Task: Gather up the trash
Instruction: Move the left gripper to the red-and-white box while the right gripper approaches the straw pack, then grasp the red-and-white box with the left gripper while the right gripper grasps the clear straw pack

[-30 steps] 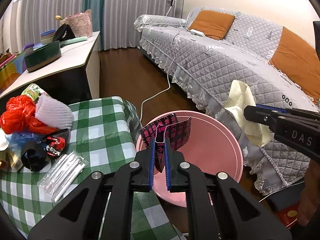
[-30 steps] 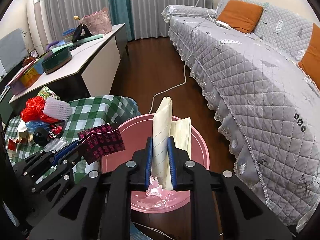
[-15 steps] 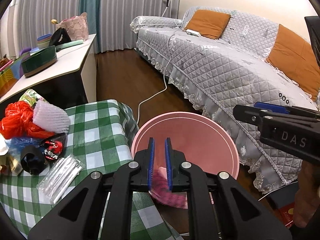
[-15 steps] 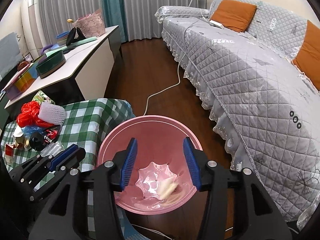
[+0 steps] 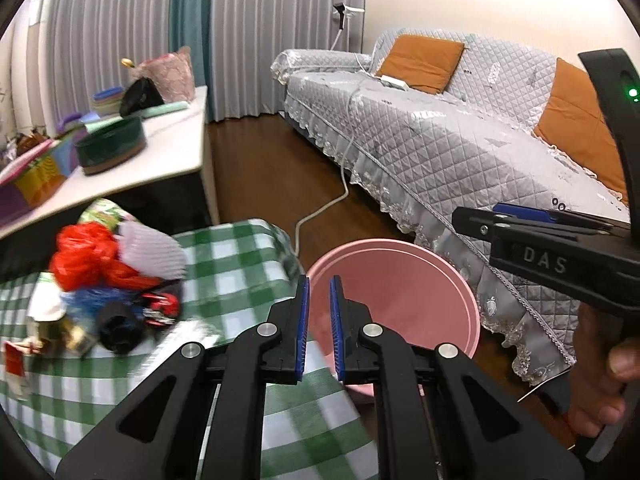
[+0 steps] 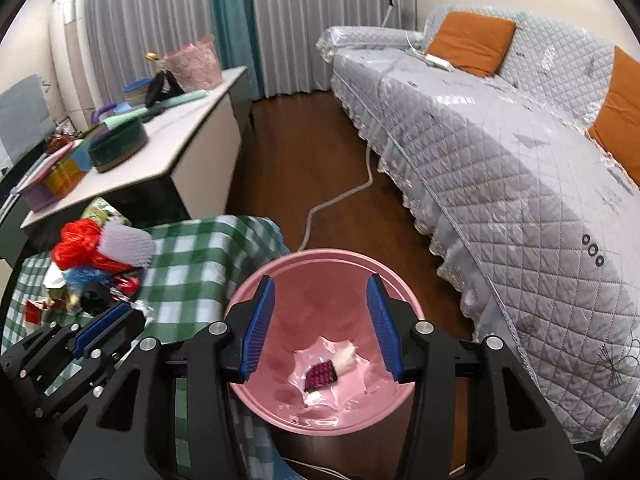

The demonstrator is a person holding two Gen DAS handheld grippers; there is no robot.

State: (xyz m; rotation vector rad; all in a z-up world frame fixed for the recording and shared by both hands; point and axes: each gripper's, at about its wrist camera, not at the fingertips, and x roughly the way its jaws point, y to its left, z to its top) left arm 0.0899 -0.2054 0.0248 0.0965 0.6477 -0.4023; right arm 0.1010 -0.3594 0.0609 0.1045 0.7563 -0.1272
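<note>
I see the right gripper [image 6: 320, 312] wide and empty above the pink basin [image 6: 256, 284], dropped wrappers [image 6: 322, 374] at 6 o'clock inside; left gripper [image 5: 319, 308] narrow, empty

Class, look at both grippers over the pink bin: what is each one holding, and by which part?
Nothing is held. The left gripper has its jaws nearly together with nothing between them. The right gripper stands open and empty above the pink bin.
</note>
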